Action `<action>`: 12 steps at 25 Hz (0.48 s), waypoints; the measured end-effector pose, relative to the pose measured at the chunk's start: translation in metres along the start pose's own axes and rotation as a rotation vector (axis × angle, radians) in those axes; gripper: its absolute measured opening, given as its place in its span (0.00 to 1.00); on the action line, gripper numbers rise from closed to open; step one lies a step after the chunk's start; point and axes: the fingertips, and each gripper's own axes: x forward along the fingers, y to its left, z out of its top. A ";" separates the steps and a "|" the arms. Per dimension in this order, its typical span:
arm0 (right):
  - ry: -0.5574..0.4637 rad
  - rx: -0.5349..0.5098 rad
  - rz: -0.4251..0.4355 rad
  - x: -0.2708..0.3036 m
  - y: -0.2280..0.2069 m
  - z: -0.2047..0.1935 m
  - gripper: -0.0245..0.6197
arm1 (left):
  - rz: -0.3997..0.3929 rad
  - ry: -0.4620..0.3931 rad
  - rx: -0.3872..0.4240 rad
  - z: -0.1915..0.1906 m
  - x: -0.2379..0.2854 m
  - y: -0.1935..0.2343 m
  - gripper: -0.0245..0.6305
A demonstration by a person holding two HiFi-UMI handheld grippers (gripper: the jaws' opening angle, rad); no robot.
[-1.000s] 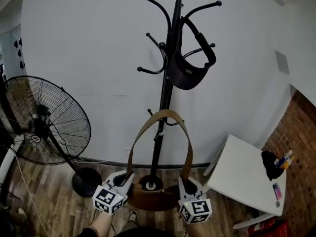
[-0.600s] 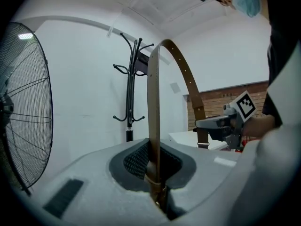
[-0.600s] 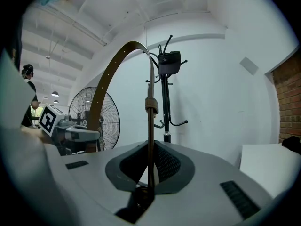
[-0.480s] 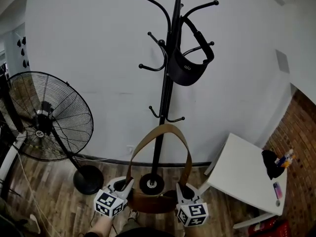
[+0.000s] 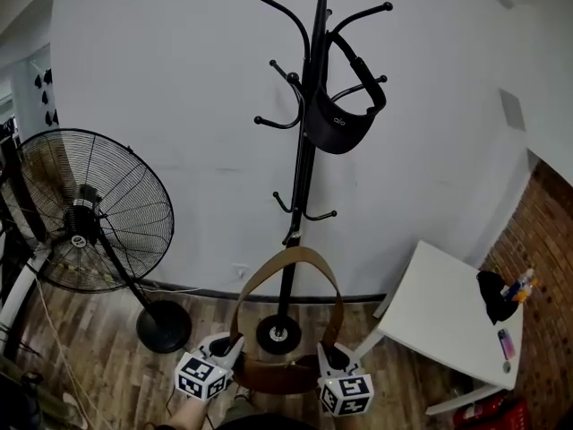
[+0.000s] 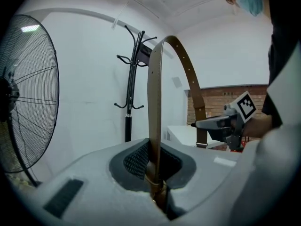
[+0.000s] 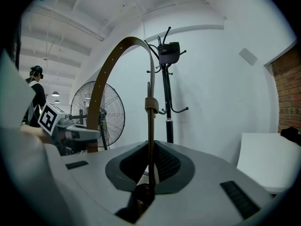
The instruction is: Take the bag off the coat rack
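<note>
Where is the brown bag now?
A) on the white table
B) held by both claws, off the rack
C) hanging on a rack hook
B: the left claw and right claw are each shut on the brown bag strap, which loops below the coat rack hooks.

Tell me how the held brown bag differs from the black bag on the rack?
The brown bag is off the coat rack, held low by the left gripper and right gripper shut on its strap ends; the black bag hangs from an upper hook. The brown bag's strap arches tall; the black bag's is short. Both carry one strap.
</note>
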 end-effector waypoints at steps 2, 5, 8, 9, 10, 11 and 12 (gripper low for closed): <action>0.017 -0.002 0.003 -0.002 0.001 -0.006 0.08 | -0.002 0.009 -0.011 -0.006 0.000 -0.002 0.06; 0.037 0.002 0.002 -0.004 0.001 -0.016 0.08 | -0.009 0.019 -0.020 -0.013 0.000 -0.006 0.06; 0.054 0.005 0.000 -0.006 0.001 -0.024 0.08 | -0.017 0.030 -0.025 -0.018 0.001 -0.009 0.06; 0.060 0.007 -0.001 -0.007 0.001 -0.026 0.08 | -0.019 0.033 -0.027 -0.020 0.001 -0.010 0.06; 0.064 0.011 -0.001 -0.007 0.001 -0.029 0.08 | -0.021 0.037 -0.030 -0.022 0.001 -0.011 0.06; 0.068 0.014 -0.001 -0.008 0.001 -0.030 0.08 | -0.022 0.040 -0.034 -0.024 0.001 -0.012 0.06; 0.071 0.017 -0.002 -0.008 0.001 -0.032 0.08 | -0.022 0.043 -0.038 -0.025 0.002 -0.012 0.06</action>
